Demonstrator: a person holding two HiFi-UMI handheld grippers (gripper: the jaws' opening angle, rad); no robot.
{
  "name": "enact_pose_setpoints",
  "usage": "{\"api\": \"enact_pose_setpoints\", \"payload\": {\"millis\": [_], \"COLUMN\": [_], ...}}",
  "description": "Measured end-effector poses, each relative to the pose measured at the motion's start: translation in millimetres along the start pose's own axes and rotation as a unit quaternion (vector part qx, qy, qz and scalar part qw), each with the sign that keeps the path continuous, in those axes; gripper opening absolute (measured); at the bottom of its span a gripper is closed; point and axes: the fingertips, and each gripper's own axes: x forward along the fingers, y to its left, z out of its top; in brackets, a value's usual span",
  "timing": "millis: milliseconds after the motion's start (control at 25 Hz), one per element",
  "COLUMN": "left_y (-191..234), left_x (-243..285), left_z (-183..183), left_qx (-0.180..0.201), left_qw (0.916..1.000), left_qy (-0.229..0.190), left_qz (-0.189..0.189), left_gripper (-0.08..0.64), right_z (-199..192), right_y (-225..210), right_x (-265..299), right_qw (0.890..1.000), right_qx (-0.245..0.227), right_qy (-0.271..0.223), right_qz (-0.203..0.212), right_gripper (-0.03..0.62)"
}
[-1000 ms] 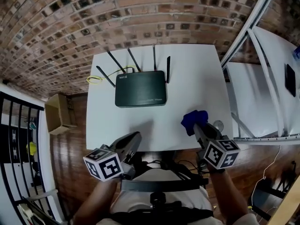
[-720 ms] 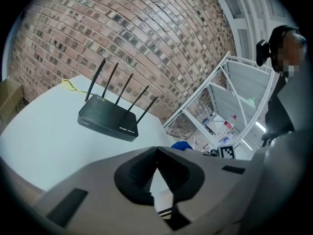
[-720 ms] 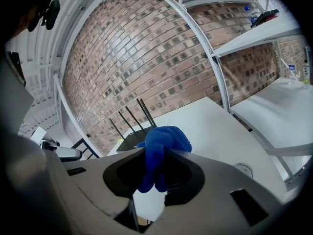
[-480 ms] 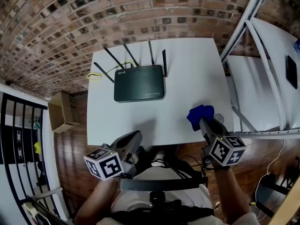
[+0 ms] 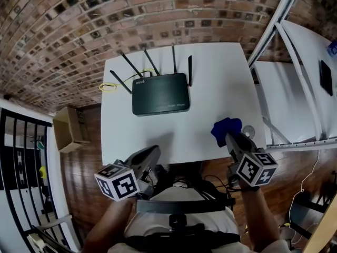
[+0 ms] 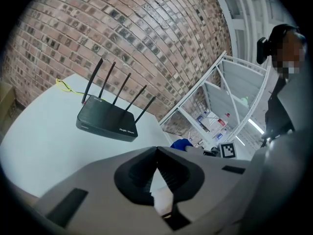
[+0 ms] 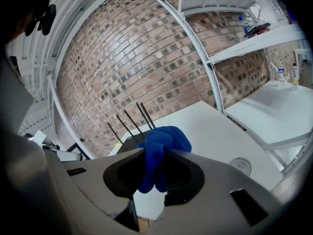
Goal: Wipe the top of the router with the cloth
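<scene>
Over the last second little has been altered: the right tool (image 5: 229,137) has been shifted only slightly, and no nearer to the flat black plastic router (image 5: 160,94) with its five antennas, which rests on the white counter (image 5: 210,78). Wiping is therefore judged not yet begun. The right tool is clamped on a bunched blue knitted cloth (image 5: 225,128), held well apart from the router, to its near right. The left tool (image 5: 151,156) is closed with nothing between its jaws, well apart from the router on its near side.
</scene>
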Motion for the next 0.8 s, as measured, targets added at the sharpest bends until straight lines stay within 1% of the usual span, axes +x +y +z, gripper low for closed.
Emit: {"api": "enact_pose_setpoints", "payload": {"millis": [280,520,800], "left_y": [11.3,18.0,26.5], "left_x": [-14.4,-23.8,-33.9], "left_z": [4.3,7.9,10.5], "left_qx": [0.001,0.000,0.002], "left_qw": [1.0000,0.9998,0.9997], "left_qy": [0.001,0.001,0.000], "left_qz": [-0.007,-0.021,-0.025], "left_gripper": [0.031,0.032,0.032], "right_z": [-8.3,-13.7,-16.5], "right_y": [16.3,29.3,41.3], "right_x": [0.5,2.2,2.4], "right_qw": [1.000,1.000,0.999], "right_qx": [-0.001,-0.008,-0.017], "right_qy": [0.005,0.010,0.011], "right_qz": [-0.015,-0.021,-0.029], "right_gripper": [0.110,0.106,0.106]}}
